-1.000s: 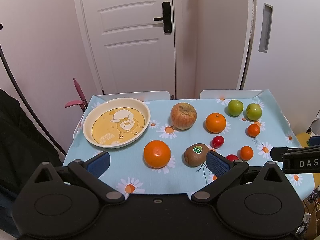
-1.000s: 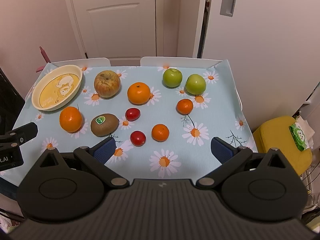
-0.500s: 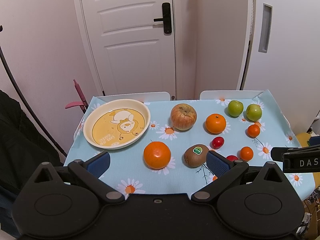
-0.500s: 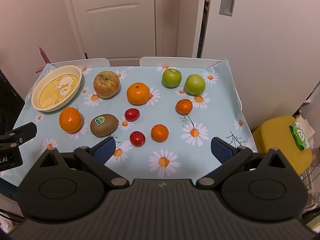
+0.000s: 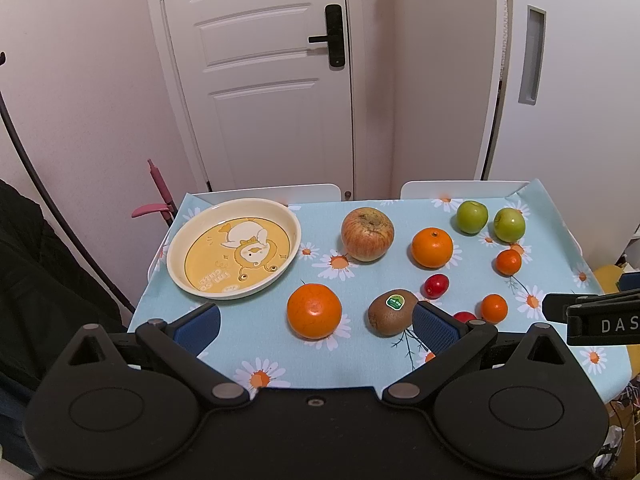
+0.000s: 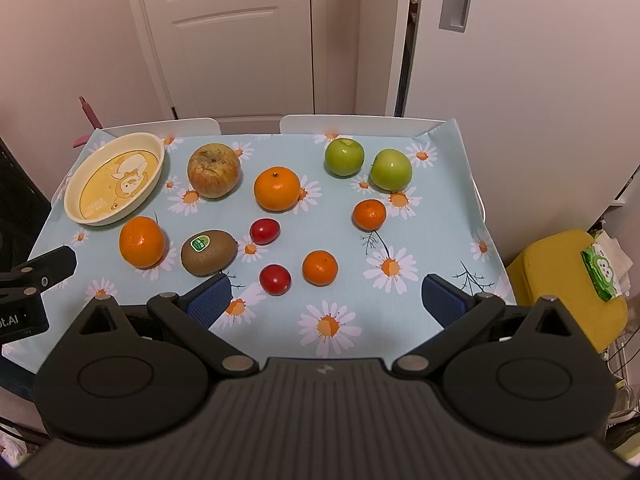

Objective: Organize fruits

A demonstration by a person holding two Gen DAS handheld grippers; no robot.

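Note:
A yellow duck plate point(image 5: 176, 256) point(image 6: 74, 196) sits empty at the table's far left. Fruits lie loose on the daisy cloth: a red apple point(image 5: 367, 233) point(image 6: 214, 170), two large oranges point(image 5: 314, 311) point(image 5: 432, 247), a kiwi point(image 5: 391, 312) point(image 6: 209, 252), two green apples point(image 6: 344, 157) point(image 6: 391, 169), two small tangerines point(image 6: 320, 267) point(image 6: 369, 214) and two red cherry tomatoes point(image 6: 264, 231) point(image 6: 275, 279). My left gripper point(image 5: 316, 328) is open and empty above the near edge, with the near orange between its fingers in view. My right gripper point(image 6: 326, 300) is open and empty near the front edge.
The table point(image 6: 448, 216) stands against a white door point(image 5: 260, 80) and wall. Two white chair backs point(image 6: 360, 124) sit at the far edge. A yellow stool point(image 6: 568, 284) with a tissue pack stands to the right. A pink handle point(image 5: 158, 200) stands at the left.
Both gripper views have crept slightly forward and down toward the table. No fruit has moved, and both grippers stay open.

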